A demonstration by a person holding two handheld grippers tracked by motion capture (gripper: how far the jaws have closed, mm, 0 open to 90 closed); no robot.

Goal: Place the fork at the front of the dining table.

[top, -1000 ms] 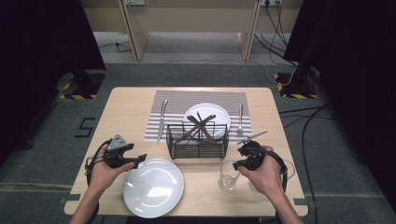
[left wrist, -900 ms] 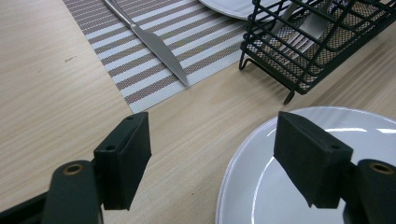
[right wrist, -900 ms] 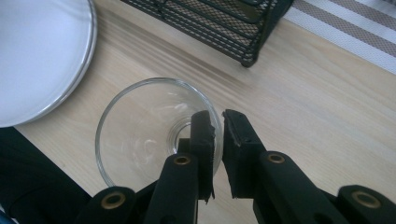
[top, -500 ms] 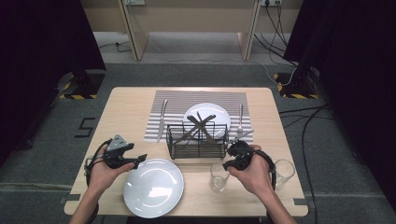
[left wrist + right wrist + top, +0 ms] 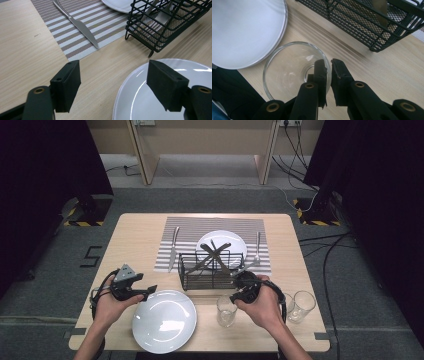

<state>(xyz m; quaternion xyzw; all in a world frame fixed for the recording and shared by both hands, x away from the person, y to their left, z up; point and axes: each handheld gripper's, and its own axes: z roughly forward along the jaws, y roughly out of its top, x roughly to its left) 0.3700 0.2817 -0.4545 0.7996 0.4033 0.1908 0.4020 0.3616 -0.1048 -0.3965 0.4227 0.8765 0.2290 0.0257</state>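
Near the table's front edge, right of centre, a clear glass is pinched by its rim between the jaws of the right gripper, one pad inside the rim, one outside. Beside it lies a white plate, at whose left rim the left gripper is held with jaws spread, empty.

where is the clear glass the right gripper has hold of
In the high view, the clear drinking glass stands near the table's front edge, right of the round white plate and in front of the black wire basket, its rim pinched by the right gripper.
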